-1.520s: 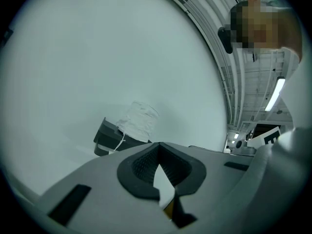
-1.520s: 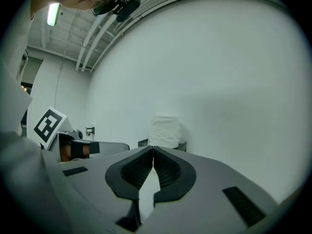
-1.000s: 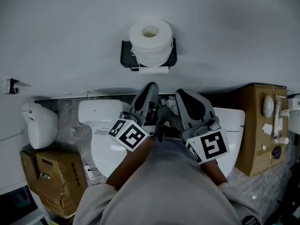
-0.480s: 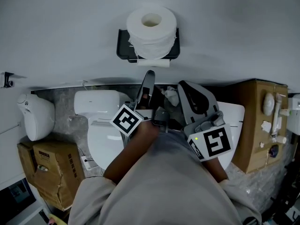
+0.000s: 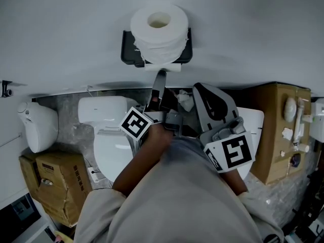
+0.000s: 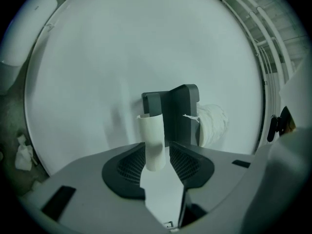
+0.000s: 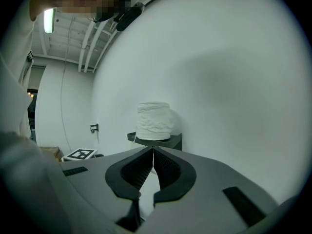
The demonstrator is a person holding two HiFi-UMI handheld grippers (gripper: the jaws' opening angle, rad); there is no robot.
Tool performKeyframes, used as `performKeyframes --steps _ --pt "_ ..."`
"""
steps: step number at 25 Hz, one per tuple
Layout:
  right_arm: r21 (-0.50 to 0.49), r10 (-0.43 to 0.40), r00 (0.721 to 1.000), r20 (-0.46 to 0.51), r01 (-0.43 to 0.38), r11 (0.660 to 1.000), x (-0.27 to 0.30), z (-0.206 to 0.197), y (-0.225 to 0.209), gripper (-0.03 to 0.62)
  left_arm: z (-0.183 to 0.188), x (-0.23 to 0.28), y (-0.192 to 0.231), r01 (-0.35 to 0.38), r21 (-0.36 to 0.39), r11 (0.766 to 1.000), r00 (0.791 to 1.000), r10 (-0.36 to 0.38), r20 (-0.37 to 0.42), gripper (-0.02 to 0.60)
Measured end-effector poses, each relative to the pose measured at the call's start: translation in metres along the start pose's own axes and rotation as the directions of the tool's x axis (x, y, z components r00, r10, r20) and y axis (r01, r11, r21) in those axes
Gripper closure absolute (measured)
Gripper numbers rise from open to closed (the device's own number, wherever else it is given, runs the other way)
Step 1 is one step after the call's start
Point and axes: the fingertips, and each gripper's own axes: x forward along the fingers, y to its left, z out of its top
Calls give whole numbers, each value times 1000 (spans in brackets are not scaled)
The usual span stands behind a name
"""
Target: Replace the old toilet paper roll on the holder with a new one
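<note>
A full white paper roll (image 5: pixel 159 32) stands on end on top of the black wall holder (image 5: pixel 129 54). Under the holder hangs the old pale tube (image 5: pixel 163 67). My left gripper (image 5: pixel 160 79) is rolled onto its side just below that tube. In the left gripper view its jaws have just been opening, and the tube (image 6: pixel 152 140) reaches in between the fingertips of the left gripper (image 6: pixel 157 152), with a gap at one pad. The holder (image 6: pixel 178 111) and the full roll (image 6: pixel 212 126) lie behind. My right gripper (image 5: pixel 198 87) is shut and empty, and the right gripper (image 7: pixel 153 150) points at the roll (image 7: pixel 154 121).
A white toilet (image 5: pixel 109 135) stands below the holder, with crumpled tissue (image 5: pixel 185 101) behind it. A worn cardboard box (image 5: pixel 55 186) and a white fixture (image 5: pixel 38 128) are at the left. Another cardboard box (image 5: pixel 281 135) with small items stands at the right.
My left gripper has rolled onto its side and reached up to the tube under the holder, and its jaws have opened. The right gripper has stayed put.
</note>
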Motion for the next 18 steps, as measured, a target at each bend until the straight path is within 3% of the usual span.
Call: performKeyframes --steps 18 --pt "8 -18 999 -31 18 1000 6 -8 -13 577 9 30 6 32 -38 999 999 -32 21 383"
